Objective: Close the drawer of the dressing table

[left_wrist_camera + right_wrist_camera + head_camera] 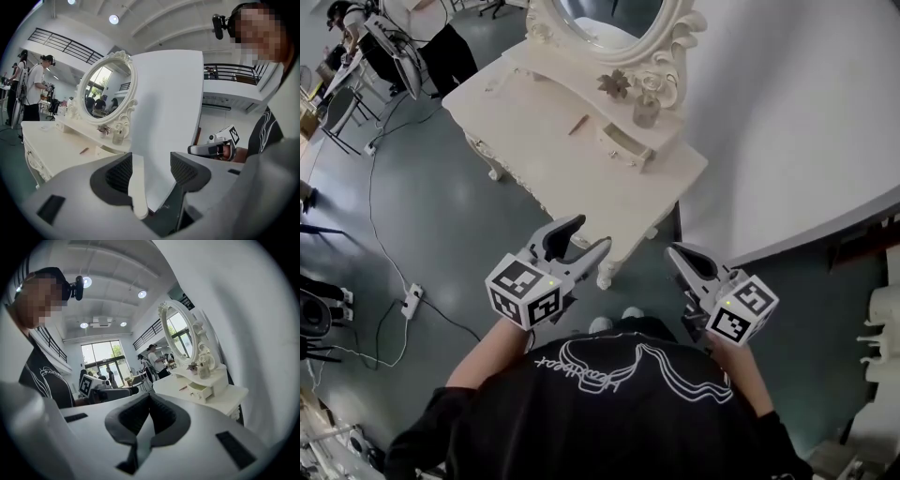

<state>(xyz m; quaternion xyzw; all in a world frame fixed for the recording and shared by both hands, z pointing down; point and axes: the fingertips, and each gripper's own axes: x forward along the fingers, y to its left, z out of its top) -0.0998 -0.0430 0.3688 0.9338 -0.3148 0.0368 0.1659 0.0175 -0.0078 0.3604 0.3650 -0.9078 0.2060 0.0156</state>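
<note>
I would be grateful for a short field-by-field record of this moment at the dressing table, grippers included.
drawer: small drawer, pulled out of the raised shelf below the mirror, open
dressing table: cream, carved legs
on shelf: glass bottle, dried flower
on tabletop: thin brown stick
left gripper: jaws apart, empty
right gripper: jaws together, empty
contact: neither gripper touches the drawer

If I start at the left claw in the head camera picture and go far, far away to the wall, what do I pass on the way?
First the left claw → the flat top of the dressing table → the little open drawer → the glass bottle → the mirror.
</note>
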